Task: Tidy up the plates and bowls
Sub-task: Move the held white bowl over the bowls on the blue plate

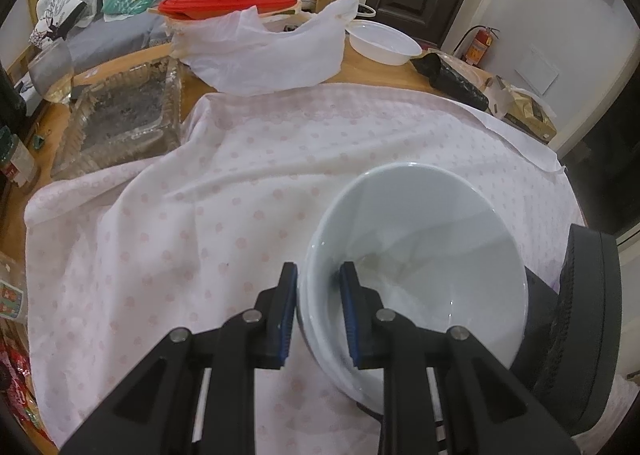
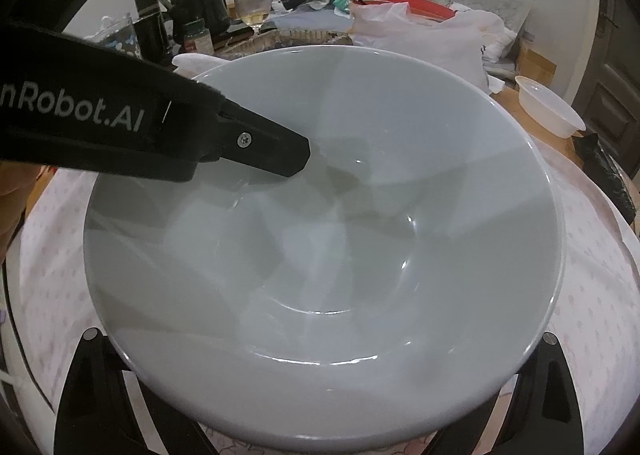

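Note:
A pale grey-white bowl (image 1: 420, 247) is held tilted above the pink-dotted tablecloth (image 1: 160, 215). My left gripper (image 1: 319, 315) is shut on the bowl's near-left rim, one blue-padded finger inside and one outside. In the right wrist view the same bowl (image 2: 320, 255) fills the frame, and the left gripper's finger (image 2: 264, 151) reaches in over its left rim. My right gripper's arms show spread wide at the bottom corners, under the bowl; its fingertips are hidden by the bowl. The right gripper's black body (image 1: 576, 335) sits just right of the bowl.
A white plastic bowl (image 1: 384, 41) and a white bag (image 1: 272, 51) with a red-lidded box (image 1: 228, 1) stand at the far table edge. A clear tray (image 1: 124, 115) and a wine glass (image 1: 52, 71) are far left. A black packet (image 1: 456, 79) lies far right.

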### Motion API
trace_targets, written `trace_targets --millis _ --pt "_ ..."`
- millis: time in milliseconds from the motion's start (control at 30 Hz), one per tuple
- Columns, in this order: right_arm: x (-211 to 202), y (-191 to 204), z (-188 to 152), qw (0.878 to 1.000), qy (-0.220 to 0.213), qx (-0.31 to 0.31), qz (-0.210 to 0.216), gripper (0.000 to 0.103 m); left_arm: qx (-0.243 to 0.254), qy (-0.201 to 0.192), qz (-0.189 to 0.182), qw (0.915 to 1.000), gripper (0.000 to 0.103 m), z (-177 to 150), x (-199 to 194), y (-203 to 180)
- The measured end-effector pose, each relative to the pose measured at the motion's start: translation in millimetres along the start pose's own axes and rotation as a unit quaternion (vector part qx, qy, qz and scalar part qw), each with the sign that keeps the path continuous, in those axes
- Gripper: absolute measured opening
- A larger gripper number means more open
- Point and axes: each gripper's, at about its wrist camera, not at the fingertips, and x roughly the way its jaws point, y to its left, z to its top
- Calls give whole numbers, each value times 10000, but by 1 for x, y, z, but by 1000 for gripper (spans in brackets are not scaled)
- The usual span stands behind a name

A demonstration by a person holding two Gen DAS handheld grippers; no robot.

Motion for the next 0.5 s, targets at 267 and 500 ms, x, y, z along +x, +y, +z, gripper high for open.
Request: trace_targets --millis 267,500 --pt "-10 1 -2 9999 -53 128 60 93 125 -39 120 9998 18 -6 -11 -10" --pt "-28 3 -6 9998 -158 100 46 93 196 -101 186 9996 19 -12 -28 -22"
